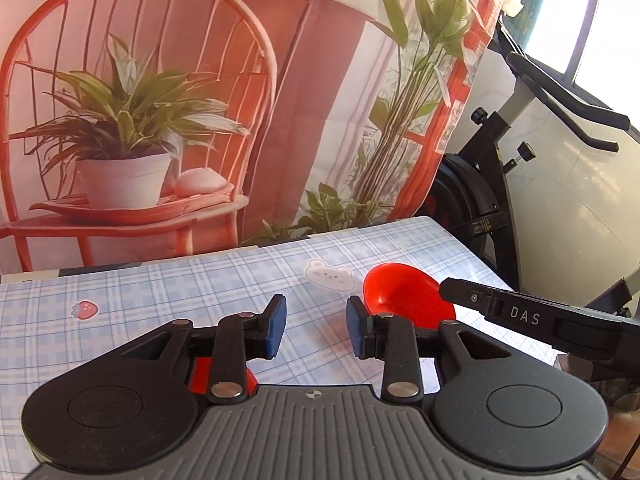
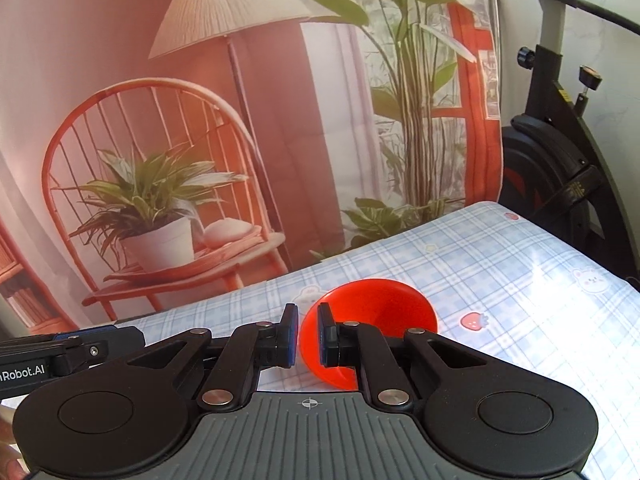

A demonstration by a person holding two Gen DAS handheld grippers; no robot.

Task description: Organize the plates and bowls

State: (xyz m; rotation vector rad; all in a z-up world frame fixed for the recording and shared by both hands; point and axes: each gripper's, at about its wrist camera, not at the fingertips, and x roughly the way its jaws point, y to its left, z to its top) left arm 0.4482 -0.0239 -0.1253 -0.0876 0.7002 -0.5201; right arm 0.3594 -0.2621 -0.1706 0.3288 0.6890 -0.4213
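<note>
Here, red bowl (image 2: 372, 328) rim clamped, right hand-held gripper (image 2: 308, 336)

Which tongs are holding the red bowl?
The right tongs, shut on the rim of the bowl. The left tongs are open and hold nothing.

A table (image 2: 540, 280) under blue plaid cloth; a red bowl (image 2: 384, 320), seemingly tilted, sits on it.
</note>
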